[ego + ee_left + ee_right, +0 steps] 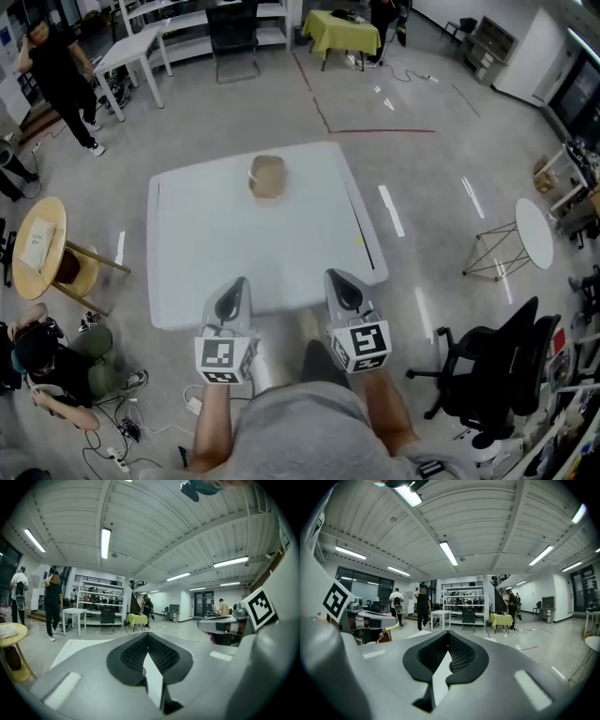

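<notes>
Our left gripper [235, 284] and right gripper [340, 278], both closed and empty, hover at the table's [187, 272] near edge; a brown object [267, 176] sits by its far edge.

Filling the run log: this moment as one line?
left tongs: shut, empty | right tongs: shut, empty | both at white table near edge | brown object far side, apart

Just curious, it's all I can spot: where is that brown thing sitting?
In the head view, the brown thing sits near the far edge of the white table, about midway across, well beyond the left gripper and right gripper at its near edge.
</notes>
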{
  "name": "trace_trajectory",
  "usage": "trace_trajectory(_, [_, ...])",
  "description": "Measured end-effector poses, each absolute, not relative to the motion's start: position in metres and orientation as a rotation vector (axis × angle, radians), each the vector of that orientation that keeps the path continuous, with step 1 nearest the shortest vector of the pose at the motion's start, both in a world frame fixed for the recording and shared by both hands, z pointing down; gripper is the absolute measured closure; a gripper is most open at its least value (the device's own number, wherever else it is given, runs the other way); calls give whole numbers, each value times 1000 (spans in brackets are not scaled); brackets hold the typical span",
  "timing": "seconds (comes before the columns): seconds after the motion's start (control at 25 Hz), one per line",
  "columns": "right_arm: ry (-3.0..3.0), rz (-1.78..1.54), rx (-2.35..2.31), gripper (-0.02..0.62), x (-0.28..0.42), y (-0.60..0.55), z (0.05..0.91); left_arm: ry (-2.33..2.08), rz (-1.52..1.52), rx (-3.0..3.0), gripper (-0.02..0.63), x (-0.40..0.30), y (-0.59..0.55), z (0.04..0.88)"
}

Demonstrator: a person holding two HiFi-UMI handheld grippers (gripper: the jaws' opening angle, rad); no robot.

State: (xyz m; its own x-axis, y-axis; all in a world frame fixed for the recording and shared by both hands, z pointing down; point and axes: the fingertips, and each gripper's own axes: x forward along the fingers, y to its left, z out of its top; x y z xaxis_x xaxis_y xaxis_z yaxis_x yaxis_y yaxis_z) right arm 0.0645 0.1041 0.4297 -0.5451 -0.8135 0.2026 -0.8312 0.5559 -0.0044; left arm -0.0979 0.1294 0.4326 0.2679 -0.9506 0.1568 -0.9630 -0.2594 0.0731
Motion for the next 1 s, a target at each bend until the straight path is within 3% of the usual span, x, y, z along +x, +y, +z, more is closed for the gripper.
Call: trace_trajectory(1.0, [-2655, 315, 1086, 592, 26, -93, 479, -1941, 198, 2119, 595, -124, -37, 472])
